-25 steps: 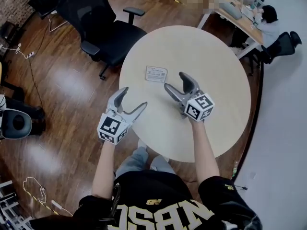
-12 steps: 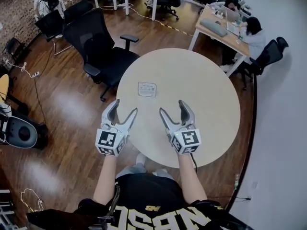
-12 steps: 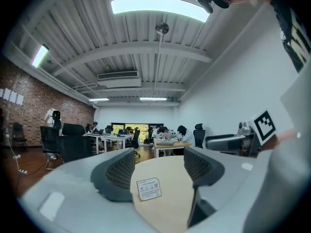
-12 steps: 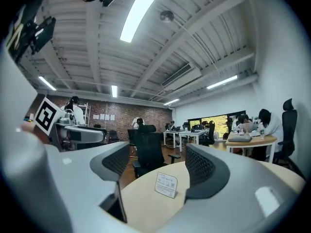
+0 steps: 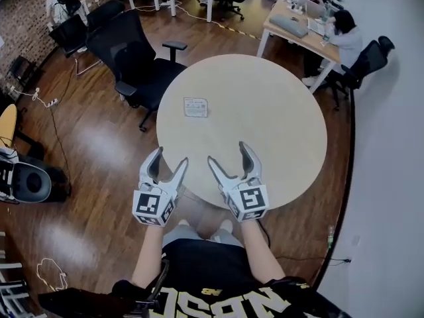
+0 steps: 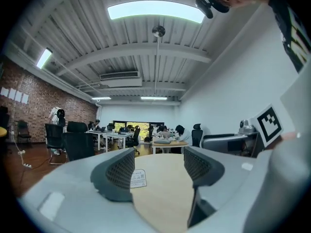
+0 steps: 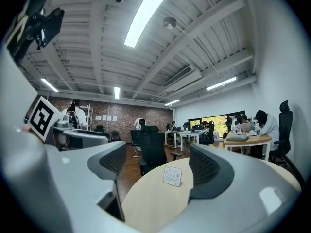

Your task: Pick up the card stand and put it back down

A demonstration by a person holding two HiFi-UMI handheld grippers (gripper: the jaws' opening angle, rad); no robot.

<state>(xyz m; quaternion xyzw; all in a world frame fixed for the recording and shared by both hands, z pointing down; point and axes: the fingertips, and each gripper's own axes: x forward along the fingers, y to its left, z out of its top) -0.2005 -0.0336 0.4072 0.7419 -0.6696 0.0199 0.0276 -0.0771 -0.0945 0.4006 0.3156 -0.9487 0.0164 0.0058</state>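
The card stand (image 5: 195, 107) stands on the counter (image 5: 278, 111), near its far left edge. A chair (image 5: 136, 61) is on the floor (image 5: 86, 151) just left of the counter. Behind the counter, to the right, is a desk (image 5: 291, 25) with a person (image 5: 346, 37) sitting at it.

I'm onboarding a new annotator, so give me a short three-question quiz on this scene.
1. True or false: the small white card stand stands on the round beige wooden table.
2. Which stands by the table edge nearest the card stand? A) black office chair B) red sofa C) metal trolley
3. What lies between the jaws of the grey left gripper and of the grey right gripper?
Key: 1 true; 2 A; 3 nothing: both are empty, the left's jaws just closed further, the right's just opened further.
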